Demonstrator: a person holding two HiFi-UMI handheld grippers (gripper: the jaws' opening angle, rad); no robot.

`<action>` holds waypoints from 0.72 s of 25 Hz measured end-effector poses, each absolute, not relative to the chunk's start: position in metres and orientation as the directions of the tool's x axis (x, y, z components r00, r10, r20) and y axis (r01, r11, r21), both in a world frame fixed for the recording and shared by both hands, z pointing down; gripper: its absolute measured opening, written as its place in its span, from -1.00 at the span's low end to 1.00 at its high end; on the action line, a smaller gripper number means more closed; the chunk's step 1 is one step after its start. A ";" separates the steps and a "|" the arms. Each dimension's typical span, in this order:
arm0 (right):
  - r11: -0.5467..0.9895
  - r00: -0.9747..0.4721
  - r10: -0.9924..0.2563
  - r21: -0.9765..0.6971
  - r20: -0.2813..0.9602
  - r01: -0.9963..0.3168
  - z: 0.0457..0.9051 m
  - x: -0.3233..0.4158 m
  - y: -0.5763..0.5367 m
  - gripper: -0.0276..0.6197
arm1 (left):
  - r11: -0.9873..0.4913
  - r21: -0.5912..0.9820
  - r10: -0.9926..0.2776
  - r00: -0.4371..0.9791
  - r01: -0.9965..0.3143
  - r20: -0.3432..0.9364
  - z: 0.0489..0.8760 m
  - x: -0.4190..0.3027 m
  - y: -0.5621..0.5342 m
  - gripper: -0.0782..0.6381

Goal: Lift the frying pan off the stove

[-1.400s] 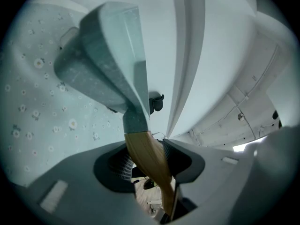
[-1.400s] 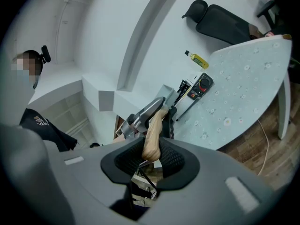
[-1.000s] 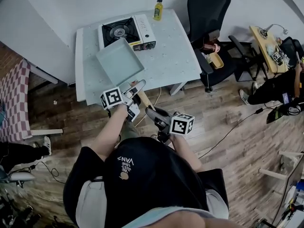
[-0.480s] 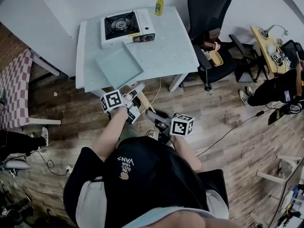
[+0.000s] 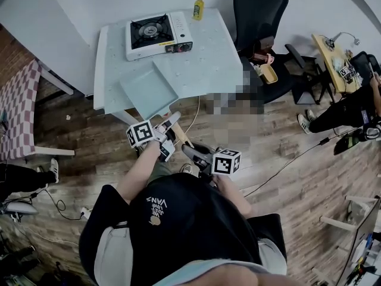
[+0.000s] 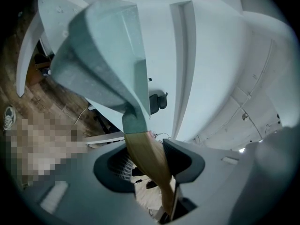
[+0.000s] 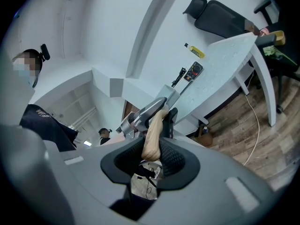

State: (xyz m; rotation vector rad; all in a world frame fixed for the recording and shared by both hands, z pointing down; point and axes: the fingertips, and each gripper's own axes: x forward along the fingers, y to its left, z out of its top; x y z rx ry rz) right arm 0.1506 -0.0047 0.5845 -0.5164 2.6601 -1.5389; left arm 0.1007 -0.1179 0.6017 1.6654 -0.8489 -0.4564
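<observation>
Pan (image 5: pixel 149 91) is already clear of the stove (image 5: pixel 158 33). The stove sits well ahead of both claws at the far side of the table (image 5: pixel 208 70). The pan hangs just ahead of the left claw (image 5: pixel 171 128), over the near table edge. Can't tell if its underside touches the tabletop.

Left claw: clamped on the wooden handle (image 6: pixel 146 156), close behind the pan body. Right claw (image 5: pixel 189 149): clamped on the same handle, right behind the left one, at the butt end only.

Risks as I read it:
- All the pan's weight is ahead of the jaws, so there's a long lever. The handle looks smooth and rounded, so it can roll in the pads and tip the pan sideways. In the left gripper view it reads as tilted.
- Right claw has only the handle's tip between its jaws. A small pull back and it slides off, leaving the left alone with the load.
- Claws are nearly touching, so uneven hand motion twists the handle or knocks them together.
- If the front drops, it clips the table edge below.
</observation>
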 end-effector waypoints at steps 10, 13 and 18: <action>0.469 -0.937 -0.306 -0.830 0.168 -0.302 0.588 0.148 -0.001 -0.59 | -0.101 0.948 -0.718 0.682 -0.300 0.139 0.601 0.102 -0.115 -0.34; 0.469 -0.934 -0.312 -0.828 0.172 -0.309 0.588 0.149 -0.001 -0.59 | -0.104 0.948 -0.713 0.687 -0.302 0.141 0.601 0.103 -0.116 -0.34; 0.467 -0.932 -0.319 -0.827 0.172 -0.312 0.587 0.148 -0.001 -0.59 | -0.105 0.947 -0.710 0.690 -0.304 0.142 0.601 0.103 -0.116 -0.34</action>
